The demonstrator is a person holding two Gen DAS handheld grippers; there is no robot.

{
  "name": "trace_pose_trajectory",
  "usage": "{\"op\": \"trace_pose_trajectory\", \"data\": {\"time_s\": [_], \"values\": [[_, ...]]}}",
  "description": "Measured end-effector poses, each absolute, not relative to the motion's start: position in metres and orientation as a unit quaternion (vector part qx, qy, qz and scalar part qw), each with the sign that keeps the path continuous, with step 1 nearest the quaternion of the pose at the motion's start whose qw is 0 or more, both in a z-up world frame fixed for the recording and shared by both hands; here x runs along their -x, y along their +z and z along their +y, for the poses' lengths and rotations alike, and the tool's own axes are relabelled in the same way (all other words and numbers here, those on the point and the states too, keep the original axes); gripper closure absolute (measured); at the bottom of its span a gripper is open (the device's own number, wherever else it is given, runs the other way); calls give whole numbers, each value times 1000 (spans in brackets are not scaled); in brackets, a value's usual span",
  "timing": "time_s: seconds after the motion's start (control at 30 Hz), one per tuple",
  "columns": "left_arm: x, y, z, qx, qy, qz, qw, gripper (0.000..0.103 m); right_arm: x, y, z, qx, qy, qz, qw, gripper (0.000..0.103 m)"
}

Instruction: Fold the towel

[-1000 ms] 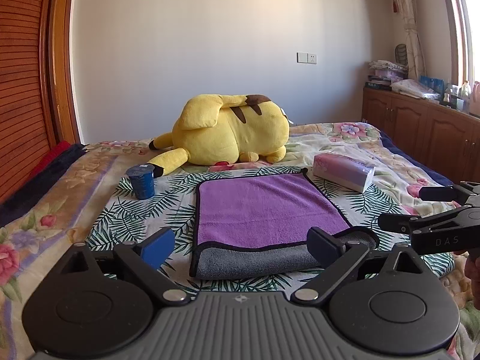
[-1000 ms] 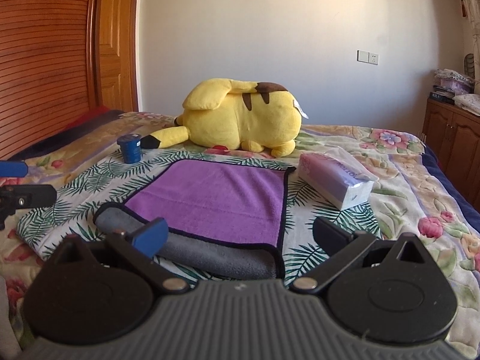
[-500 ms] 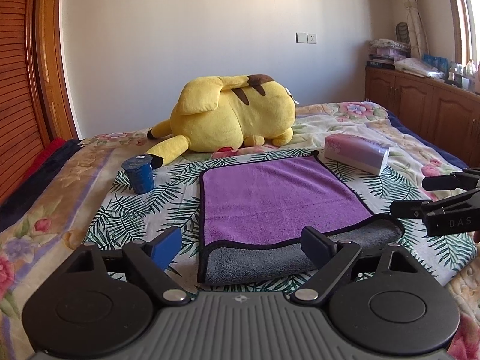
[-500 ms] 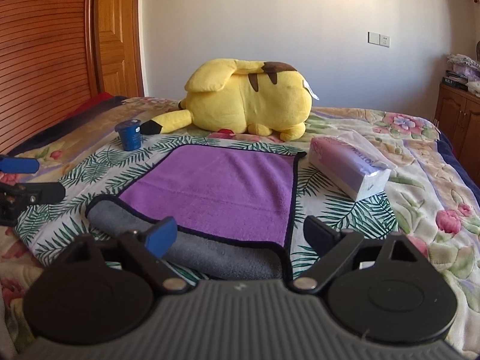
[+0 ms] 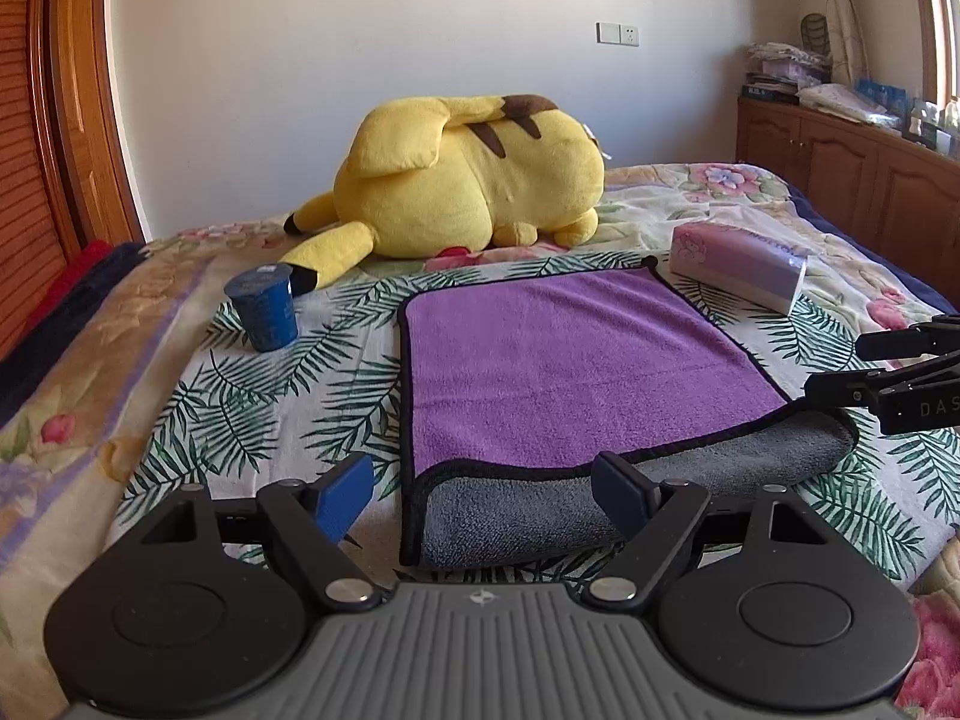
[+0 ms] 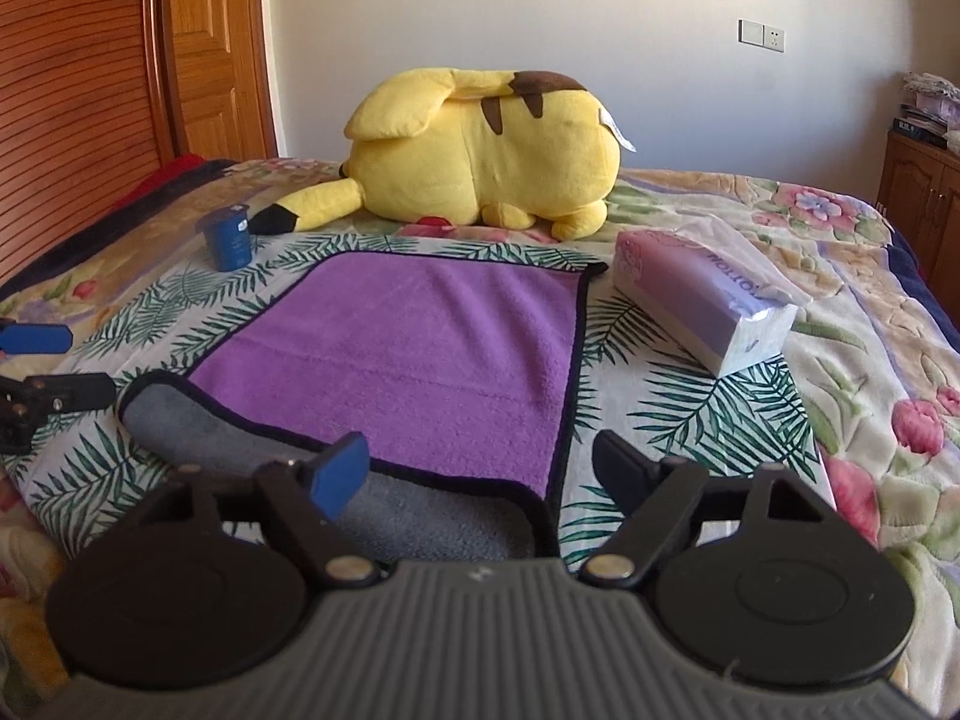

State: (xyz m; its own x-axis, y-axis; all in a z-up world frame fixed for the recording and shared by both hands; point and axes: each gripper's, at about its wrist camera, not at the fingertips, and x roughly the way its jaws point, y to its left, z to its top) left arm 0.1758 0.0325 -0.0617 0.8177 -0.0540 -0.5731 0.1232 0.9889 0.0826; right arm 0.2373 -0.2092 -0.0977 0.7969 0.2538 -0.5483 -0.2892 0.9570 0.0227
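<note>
Purple on its upper face and grey beneath, the towel (image 5: 564, 360) lies flat on the bed (image 5: 252, 396), on the palm-leaf cover, with its near edge already turned back so a grey strip shows along the front. A yellow plush toy (image 5: 474, 174) rests beyond it, a blue cup (image 5: 264, 312) to its left and a tissue pack (image 5: 738, 264) to its right, all apart from the cloth.

Left tongs (image 5: 480, 498): jaws spread wide, nothing held, poised over the near left corner of the towel. Right tongs (image 6: 474, 474): likewise spread and empty, poised over the near right corner.

Assessment: one partial fold appears made at the front edge; neither tool is in contact with the cloth, so the step in hand is judged to be the approach for a fresh grasp.

Next move calls for each tool to lower onto its own near corner, pinch both layers together and carry the edge evenly toward the far side. An uneven lift would likely skew the fold.
</note>
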Motion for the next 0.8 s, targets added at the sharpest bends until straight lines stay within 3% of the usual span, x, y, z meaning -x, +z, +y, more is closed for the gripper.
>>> {"op": "trace_pose_trajectory", "data": {"time_s": [0.4, 0.8], "values": [[-204, -81, 49, -60, -29, 322, 944, 48, -255, -115, -220, 13, 140, 324, 936, 27], [-210, -92, 55, -43, -52, 348, 935, 79, -261, -123, -222, 5, 156, 352, 923, 31]]}}
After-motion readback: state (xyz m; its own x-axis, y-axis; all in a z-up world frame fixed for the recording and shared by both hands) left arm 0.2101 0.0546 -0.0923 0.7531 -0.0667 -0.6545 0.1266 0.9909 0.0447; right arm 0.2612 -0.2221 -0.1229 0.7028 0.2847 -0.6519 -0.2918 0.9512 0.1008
